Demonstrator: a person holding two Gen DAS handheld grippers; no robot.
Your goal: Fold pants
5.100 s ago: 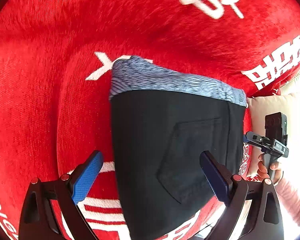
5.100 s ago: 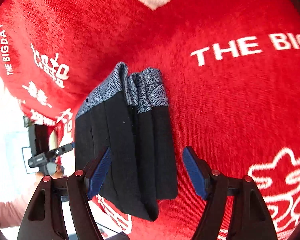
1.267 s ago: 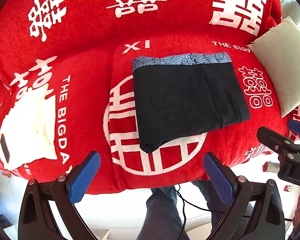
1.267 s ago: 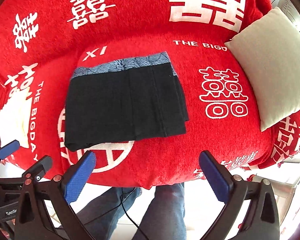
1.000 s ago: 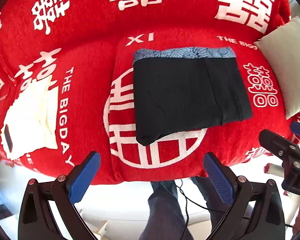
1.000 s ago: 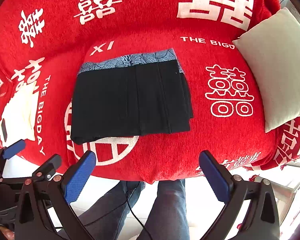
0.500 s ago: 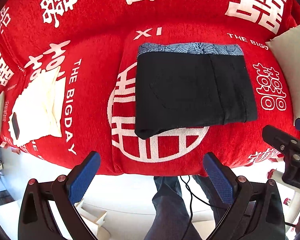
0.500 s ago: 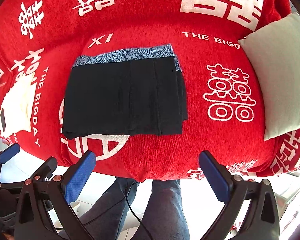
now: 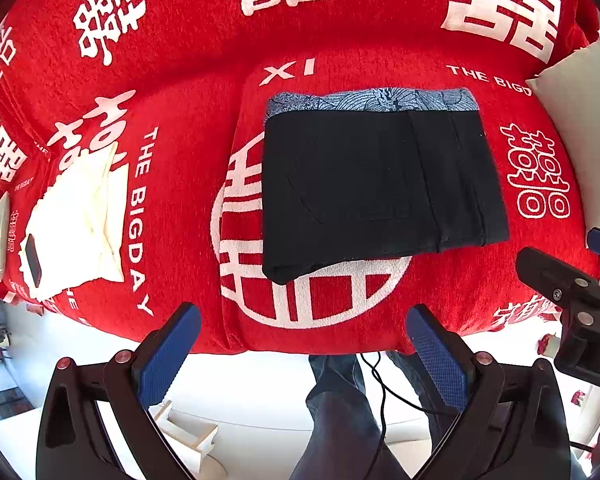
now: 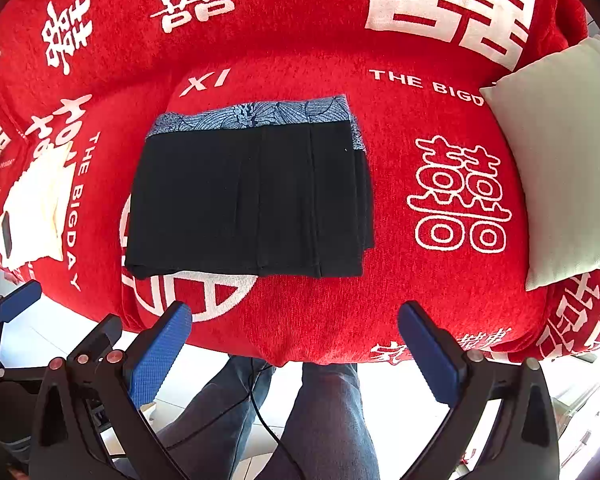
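Note:
Black pants lie folded into a flat rectangle on the middle seat of a red sofa, with a blue-grey patterned waistband along the far edge. My left gripper is held back over the sofa's front edge, open and empty. Likewise my right gripper hangs open with nothing between its blue pads, in front of the seat. Neither touches the pants. The right gripper's body shows at the right edge of the left wrist view, and the left gripper's body at the left edge of the right wrist view.
The red sofa cover has white lettering. A cream cloth with a dark phone-like object lies on the left seat. A pale cushion leans at the right. A person's legs in jeans and a cable are below.
Both grippers have drawn back and up from the pants since five seconds ago. Over the last second the view drifted slightly further back; the pants lie still.

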